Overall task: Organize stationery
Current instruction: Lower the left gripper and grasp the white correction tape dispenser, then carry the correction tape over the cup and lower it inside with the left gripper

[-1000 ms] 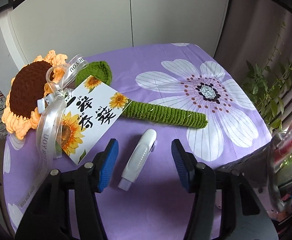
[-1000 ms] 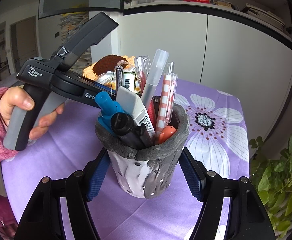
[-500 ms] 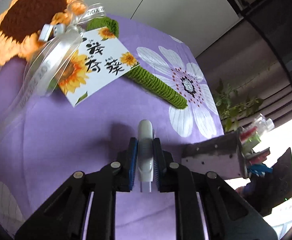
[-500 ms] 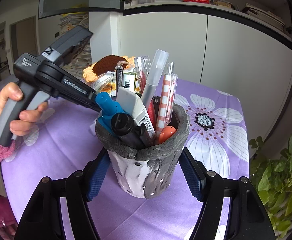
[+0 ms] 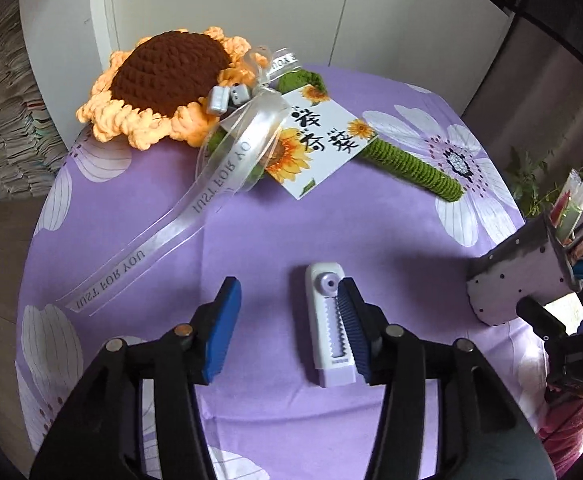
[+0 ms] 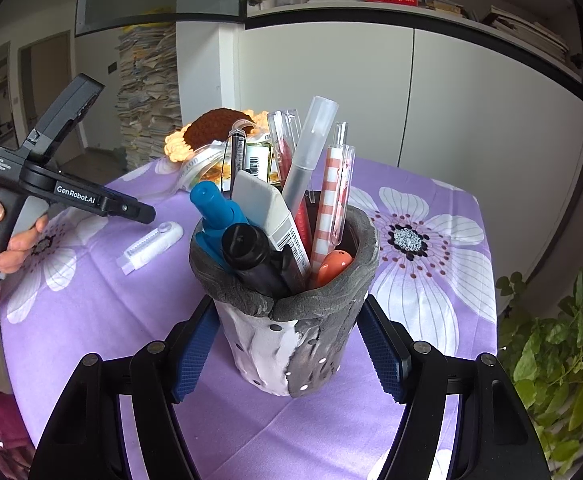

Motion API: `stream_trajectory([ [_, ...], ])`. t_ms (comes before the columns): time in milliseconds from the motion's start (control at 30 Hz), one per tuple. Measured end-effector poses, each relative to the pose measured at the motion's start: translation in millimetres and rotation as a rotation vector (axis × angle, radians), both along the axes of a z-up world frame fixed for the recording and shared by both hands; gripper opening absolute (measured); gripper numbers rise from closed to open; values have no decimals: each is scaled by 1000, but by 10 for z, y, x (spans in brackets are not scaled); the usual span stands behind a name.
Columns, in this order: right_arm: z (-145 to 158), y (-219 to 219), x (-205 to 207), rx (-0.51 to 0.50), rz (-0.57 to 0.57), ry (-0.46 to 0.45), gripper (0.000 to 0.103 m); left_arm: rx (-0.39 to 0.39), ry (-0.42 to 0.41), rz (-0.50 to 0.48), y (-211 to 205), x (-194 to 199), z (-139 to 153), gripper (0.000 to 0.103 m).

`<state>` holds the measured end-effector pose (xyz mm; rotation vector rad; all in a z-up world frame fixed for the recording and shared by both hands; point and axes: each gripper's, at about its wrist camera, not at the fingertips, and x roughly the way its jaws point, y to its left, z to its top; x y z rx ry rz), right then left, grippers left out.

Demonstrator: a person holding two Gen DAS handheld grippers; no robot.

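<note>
A white slide cutter with a lilac button lies flat on the purple flowered cloth. My left gripper hovers just above it with its jaws opening. The cutter shows between them, close under the right-hand pad, and neither pad presses it. From the right wrist view the left gripper hangs over the cutter, held by a hand in a pink sleeve. My right gripper is shut on the grey-and-white pen holder, which stands upright, full of pens and markers.
A crocheted sunflower with a green stem, a ribbon and a printed card lies across the far side of the table. A potted plant stands off the table's right edge. Cabinets and paper stacks are behind.
Half a second ago the left gripper was shut on the cutter. Now its jaws are apart and the cutter lies on the cloth, slider face up. The right gripper and holder have not moved.
</note>
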<state>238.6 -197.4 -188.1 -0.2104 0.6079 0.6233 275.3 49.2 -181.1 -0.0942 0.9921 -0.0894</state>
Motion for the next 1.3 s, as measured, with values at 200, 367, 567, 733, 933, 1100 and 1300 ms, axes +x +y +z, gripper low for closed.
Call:
stream_trajectory([
  [200,0,-2,5,1,0,-1,71,117,26,-7,-370,168,-76,52],
  [367,-1,-12,-8,10,1,-6,71,165,77,1,-434,306,-195,44],
  [567,-4,-34,-2,19,5,-4,71,98,106,43,-320,394,-233,23],
  [733,-2,-33,0,18,4,-4,71,62,55,48,-250,280,-51,23],
  [933,-4,-30,3,18,4,-3,71,31,-32,15,-304,18,300,23],
  [1100,-1,-33,2,17,4,-2,71,-35,-130,-52,-477,-174,652,23],
  [1300,-1,-30,5,16,4,-3,71,-71,-257,-144,-733,-368,1064,23],
])
